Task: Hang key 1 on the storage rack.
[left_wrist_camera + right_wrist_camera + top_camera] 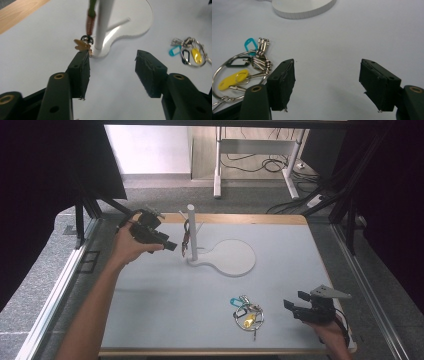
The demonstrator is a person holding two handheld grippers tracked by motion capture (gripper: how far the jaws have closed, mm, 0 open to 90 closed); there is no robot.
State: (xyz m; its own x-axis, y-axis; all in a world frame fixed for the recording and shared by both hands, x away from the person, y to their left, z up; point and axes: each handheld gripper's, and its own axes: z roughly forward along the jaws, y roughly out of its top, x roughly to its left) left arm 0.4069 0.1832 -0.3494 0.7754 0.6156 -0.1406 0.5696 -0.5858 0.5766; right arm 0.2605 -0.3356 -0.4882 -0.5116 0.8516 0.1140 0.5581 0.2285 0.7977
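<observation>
A white stand [191, 232] with a tall pole and side pegs rises from a rounded base [235, 257] at the table's far middle. From one peg hangs a green and red strap [91, 17] with a brass key [82, 45] at its end. My left gripper [172, 246] is open just left of the pole; nothing sits between its jaws [113, 55], and the key hangs just past one jaw tip. A large key ring [247, 312] with blue, black and yellow tags lies near the front edge. My right gripper [295, 300] is open and empty [327, 63], right of the ring [242, 72].
The grey table [150, 295] has a wooden rim along its far edge [250, 218]. Black frame posts [80, 222] stand at both sides. The stand's base [304, 6] lies beyond the right gripper.
</observation>
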